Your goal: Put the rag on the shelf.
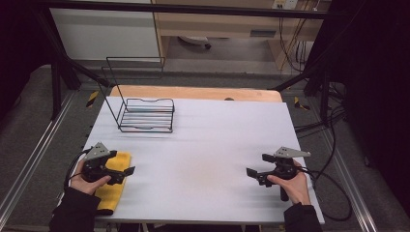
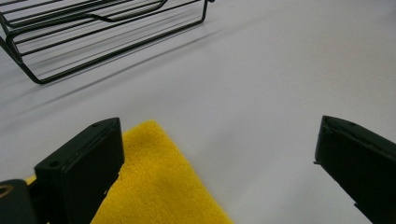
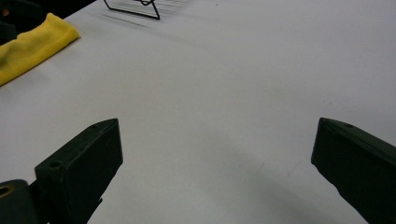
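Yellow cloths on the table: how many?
1. The yellow fleecy cloth lies folded at the near left corner of the white table, partly under the left gripper, whose jaws stand open. None seen elsewhere.

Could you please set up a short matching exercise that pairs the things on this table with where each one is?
Things:
1. folded yellow fleece cloth
2. black wire rack
3. left gripper
4. right gripper

Places:
A. far left part of the white table
B. near right, jaws open over bare table
C. near left edge of the table
D. over the cloth, jaws open

Pairs: 1-C, 2-A, 3-D, 4-B
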Motion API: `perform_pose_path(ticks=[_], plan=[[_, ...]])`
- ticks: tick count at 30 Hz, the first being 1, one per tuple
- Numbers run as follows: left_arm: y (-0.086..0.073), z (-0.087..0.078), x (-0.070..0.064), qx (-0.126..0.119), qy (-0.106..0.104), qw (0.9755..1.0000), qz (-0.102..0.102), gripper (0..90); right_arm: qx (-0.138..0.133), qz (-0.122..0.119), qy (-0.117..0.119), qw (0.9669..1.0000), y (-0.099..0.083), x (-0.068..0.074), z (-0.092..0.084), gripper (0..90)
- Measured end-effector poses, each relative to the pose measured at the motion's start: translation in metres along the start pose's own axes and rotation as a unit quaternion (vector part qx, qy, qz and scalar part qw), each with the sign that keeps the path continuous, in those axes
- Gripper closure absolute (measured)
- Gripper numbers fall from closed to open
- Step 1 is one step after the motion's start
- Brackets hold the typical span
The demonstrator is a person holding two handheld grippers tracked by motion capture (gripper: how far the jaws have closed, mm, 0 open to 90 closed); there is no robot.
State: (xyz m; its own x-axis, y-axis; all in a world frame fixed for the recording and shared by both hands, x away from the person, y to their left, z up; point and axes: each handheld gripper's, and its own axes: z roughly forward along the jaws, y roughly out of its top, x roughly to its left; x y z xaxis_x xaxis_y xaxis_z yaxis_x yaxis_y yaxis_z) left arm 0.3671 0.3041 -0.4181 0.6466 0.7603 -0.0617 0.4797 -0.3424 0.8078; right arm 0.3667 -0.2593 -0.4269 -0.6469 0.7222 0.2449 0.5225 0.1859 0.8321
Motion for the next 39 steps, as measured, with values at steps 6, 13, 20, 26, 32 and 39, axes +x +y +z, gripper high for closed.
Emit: perform_pose_path(ticks=[6, 13, 20, 26, 32, 39], plan=[[0.001, 0.0, -0.001, 0.003, 0.002, 1.0, -0.002, 1.2, 0.0, 0.002, -0.001, 1.0, 0.0, 0.0, -0.001, 2.4], [0.007, 0.001, -0.004, 0.008, 0.008, 0.9999, -0.001, 1.3, 0.004, -0.003, -0.004, 1.0, -0.001, 0.001, 0.001, 2.4], [0.026, 0.006, -0.006, 0.017, 0.023, 0.9996, 0.0, 3.0, 0.007, -0.003, -0.008, 0.9999, 0.0, 0.002, 0.002, 2.4], [0.042, 0.016, -0.003, 0.024, 0.054, 0.9982, -0.005, 7.6, 0.008, -0.005, -0.008, 0.9999, 0.0, 0.002, 0.002, 2.5], [0.032, 0.029, 0.001, 0.044, 0.076, 0.996, -0.011, 20.6, 0.004, -0.004, -0.008, 0.9999, 0.0, 0.001, 0.001, 2.8], [0.018, 0.039, 0.008, 0.091, 0.108, 0.9899, -0.008, 39.9, 0.009, -0.007, -0.009, 0.9999, 0.0, 0.001, 0.003, 3.0]])
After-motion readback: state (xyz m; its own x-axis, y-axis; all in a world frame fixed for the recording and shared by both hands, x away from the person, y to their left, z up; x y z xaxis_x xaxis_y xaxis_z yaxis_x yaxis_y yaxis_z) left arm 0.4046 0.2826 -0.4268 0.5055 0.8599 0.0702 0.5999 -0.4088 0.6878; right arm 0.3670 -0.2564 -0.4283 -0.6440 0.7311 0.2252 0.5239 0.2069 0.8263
